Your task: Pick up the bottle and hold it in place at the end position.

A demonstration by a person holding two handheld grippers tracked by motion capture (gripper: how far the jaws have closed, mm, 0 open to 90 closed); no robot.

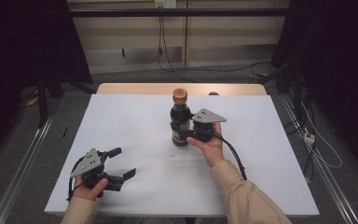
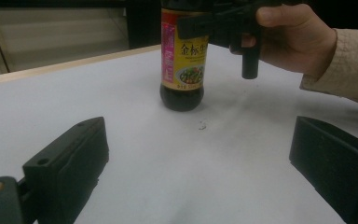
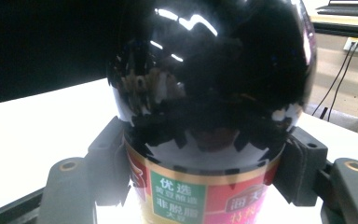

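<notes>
- Right gripper (image 1: 181, 132): black two-jaw tool with a grey three-cornered plate on top, held in the person's right hand (image 1: 209, 147). Its jaws are pressed against the two sides of the dark glass sauce bottle (image 1: 180, 119), one jaw on each flank of the labelled body, as the right gripper view shows.
- Dark glass sauce bottle (image 3: 209, 93): stands upright on the white table top (image 1: 135, 126), slightly right of the middle and toward the far half. It carries an orange-brown cap (image 1: 180, 95) and a red, yellow and green label (image 2: 184, 56) with printed characters. The base appears to rest on the surface in the left gripper view, where the right gripper crosses the upper part of the label.
- Small dark speck (image 1: 172, 155): lies on the white surface just in front of the bottle, apart from it.
- Left gripper (image 1: 118, 163): black tool of the same kind, held in the person's left hand (image 1: 89, 186) near the front left edge of the table, well apart from the bottle. Its jaws are spread wide with nothing between them, and they point toward the bottle.
- Beige sleeves (image 1: 242, 196): cover both forearms, entering from the bottom of the high view.
- Black cable (image 1: 233, 158): trails from the right gripper along the right forearm.
</notes>
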